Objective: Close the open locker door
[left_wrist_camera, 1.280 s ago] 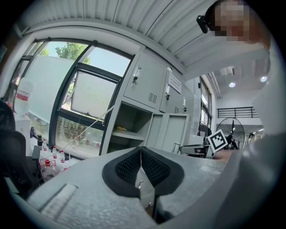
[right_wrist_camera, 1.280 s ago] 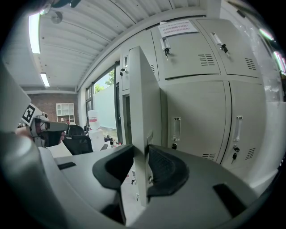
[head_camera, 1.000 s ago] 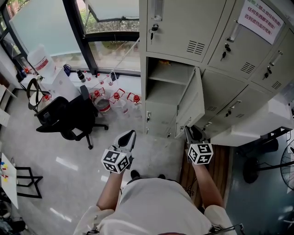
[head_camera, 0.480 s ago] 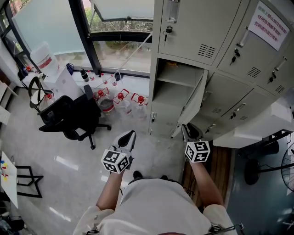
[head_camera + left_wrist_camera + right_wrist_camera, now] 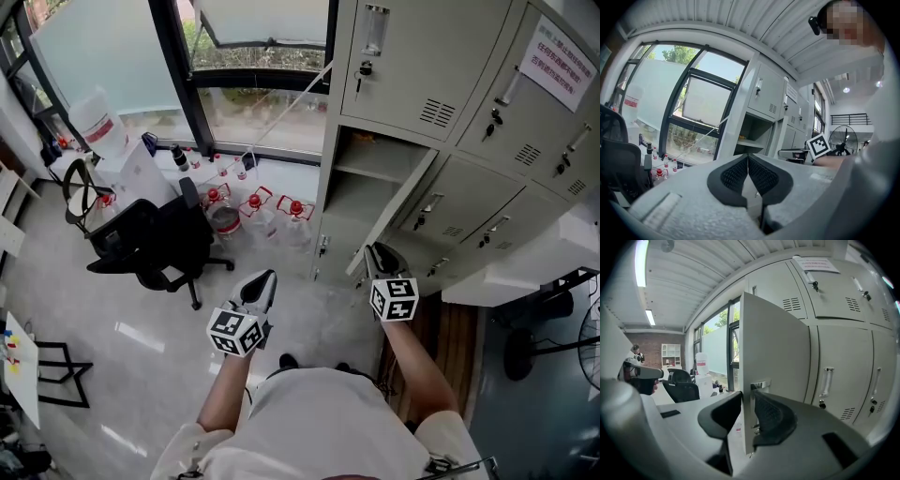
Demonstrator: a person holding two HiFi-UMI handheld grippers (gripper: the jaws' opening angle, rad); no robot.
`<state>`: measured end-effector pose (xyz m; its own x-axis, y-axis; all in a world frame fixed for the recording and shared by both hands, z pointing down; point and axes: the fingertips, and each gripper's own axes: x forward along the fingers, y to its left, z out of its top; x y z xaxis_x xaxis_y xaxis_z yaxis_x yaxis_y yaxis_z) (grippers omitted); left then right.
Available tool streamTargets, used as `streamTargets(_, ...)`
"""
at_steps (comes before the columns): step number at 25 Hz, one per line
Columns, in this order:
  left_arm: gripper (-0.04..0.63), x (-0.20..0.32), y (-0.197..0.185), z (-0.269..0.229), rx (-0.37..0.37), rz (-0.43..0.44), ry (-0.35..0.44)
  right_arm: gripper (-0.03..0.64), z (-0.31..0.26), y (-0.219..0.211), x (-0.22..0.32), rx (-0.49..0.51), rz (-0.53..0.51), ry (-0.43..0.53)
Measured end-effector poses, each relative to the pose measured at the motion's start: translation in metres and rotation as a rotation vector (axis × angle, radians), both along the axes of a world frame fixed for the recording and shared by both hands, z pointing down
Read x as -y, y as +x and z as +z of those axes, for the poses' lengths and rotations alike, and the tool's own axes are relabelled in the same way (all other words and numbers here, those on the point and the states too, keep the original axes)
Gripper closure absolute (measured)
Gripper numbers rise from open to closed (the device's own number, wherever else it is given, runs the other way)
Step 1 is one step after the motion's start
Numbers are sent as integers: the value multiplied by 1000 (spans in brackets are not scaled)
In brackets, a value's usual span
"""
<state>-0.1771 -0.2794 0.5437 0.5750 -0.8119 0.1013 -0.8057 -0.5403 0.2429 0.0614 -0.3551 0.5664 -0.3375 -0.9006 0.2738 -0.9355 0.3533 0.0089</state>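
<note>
Right gripper (image 5: 747, 397): clenched on the free edge of the locker door (image 5: 776, 348). The thin grey panel stands upright between its two jaws, one pad on each face.
Locker door: open and swung out at an angle from its frame. It runs from the right gripper's tips forward and to the right, back to its hinge side. The latch hardware sits just above the jaws.
Open compartment (image 5: 370, 183): directly ahead of the right gripper and past the door. A shelf (image 5: 375, 171) crosses the inside.
Locker bank (image 5: 422, 75): grey metal, rising ahead of and above the right gripper. Closed doors with handles and keys are above and to the right of the open one.
Left gripper (image 5: 748, 159): jaws pressed together with nothing between them. It is held out over the floor, well apart from the lockers and beside the right gripper on that gripper's left.
Office chair (image 5: 155, 244): black, on the floor ahead of the left gripper and to its left.
Water bottles (image 5: 253, 211): a cluster with red caps on the floor ahead of the left gripper, at the foot of the window (image 5: 253, 103).
</note>
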Motion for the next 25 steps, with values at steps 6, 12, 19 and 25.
streamTargets(6, 580, 5, -15, 1, -3, 3, 2, 526, -1, -21, 20, -37, 9, 1)
streamTargets(12, 580, 9, -31, 3, -9, -2, -2, 526, -1, -36, 39, -59, 13, 0)
streamTargets(19, 580, 15, -50, 5, -10, 0, -9, 526, -1, -51, 61, -73, 30, 8)
streamTargets(25, 580, 19, -59, 4, -5, 9, -9, 526, -2, -62, 81, -72, 43, 11)
